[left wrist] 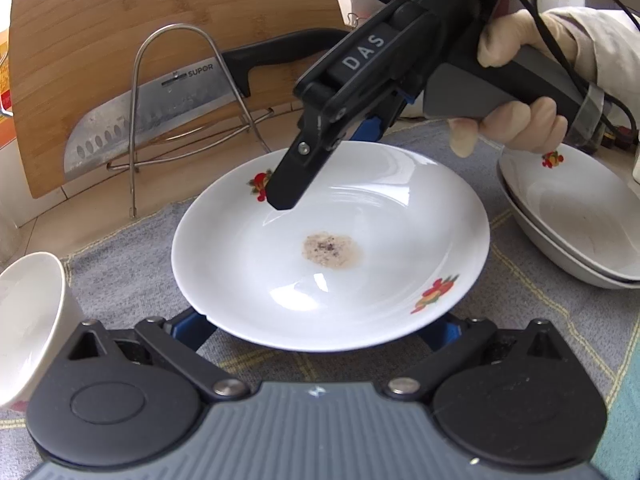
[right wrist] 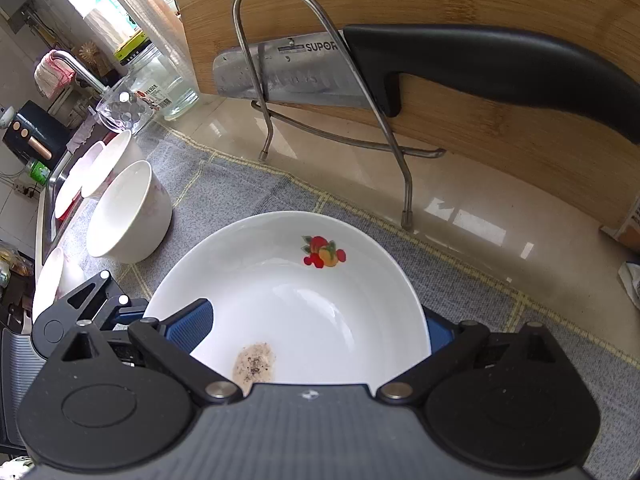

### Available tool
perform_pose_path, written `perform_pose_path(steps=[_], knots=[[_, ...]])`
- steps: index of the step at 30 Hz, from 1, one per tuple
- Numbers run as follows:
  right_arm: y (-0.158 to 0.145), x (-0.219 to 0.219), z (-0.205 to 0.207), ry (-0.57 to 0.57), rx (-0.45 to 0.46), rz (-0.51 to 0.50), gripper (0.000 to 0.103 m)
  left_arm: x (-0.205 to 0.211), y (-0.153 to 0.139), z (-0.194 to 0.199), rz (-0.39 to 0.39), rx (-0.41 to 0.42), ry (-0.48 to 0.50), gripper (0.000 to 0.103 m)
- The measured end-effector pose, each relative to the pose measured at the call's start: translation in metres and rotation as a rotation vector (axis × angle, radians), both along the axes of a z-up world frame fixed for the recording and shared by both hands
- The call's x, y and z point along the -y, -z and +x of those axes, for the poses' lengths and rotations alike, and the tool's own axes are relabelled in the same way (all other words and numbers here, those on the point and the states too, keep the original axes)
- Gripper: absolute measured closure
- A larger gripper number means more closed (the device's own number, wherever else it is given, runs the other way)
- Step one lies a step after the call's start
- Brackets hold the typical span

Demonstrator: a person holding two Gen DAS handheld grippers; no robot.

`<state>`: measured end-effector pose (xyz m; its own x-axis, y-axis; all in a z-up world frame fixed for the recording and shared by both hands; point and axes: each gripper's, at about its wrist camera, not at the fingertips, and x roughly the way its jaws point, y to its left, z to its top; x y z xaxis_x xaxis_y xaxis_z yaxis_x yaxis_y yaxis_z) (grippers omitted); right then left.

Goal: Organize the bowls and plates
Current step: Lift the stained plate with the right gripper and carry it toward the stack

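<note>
Grey checked cloth [left wrist: 132,256] covered the surface, with a bamboo cutting board [left wrist: 120,40] propped at the back, a steel wire rack [left wrist: 176,92] in front of it and a cleaver [right wrist: 320,76] leaning against the board.

Largest of the task's things, a white plate [left wrist: 332,248] with fruit decals sat on the cloth in the middle, a brownish speckled residue [left wrist: 332,250] in its well. Two similar plates [left wrist: 572,216] were stacked off to its right, and white bowls [right wrist: 128,212] stood to its left toward the sink.

Both grippers bracketed the central plate. The left gripper [left wrist: 320,332] had its fingers spread wide at the near rim, blue pads apparently below the edge; whether they touched it could not be told. The right gripper [right wrist: 316,332] reached from the far side, likewise wide open around the plate, one black finger [left wrist: 292,184] hanging over the rim by a decal, holding nothing.

The plate would likely be stiff, glazed, slippery and breakable, moderately heavy. A pinch across the rim, pad above and pad beneath, looked the soundest hold; a tilt would let the residue run, so it should be kept level on its way to the stack.
</note>
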<state>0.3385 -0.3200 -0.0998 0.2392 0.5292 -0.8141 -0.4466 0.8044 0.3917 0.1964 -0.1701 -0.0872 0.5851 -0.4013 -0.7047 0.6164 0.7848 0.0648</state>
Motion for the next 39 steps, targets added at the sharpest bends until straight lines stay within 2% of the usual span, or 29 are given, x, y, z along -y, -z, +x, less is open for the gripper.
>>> perform_pose_path(steps=[17,29,39], knots=[[-0.016,0.005,-0.017,0.004,0.021,0.016,0.000,-0.003,-0.011,-0.008,0.003,0.027,0.022,0.001],[-0.037,0.016,-0.050,0.049,0.055,0.028,0.000,0.001,-0.026,-0.026,-0.005,0.043,0.064,0.001],[-0.050,0.037,-0.087,0.116,0.081,0.036,0.000,0.015,-0.041,-0.056,-0.014,0.064,0.128,0.001]])
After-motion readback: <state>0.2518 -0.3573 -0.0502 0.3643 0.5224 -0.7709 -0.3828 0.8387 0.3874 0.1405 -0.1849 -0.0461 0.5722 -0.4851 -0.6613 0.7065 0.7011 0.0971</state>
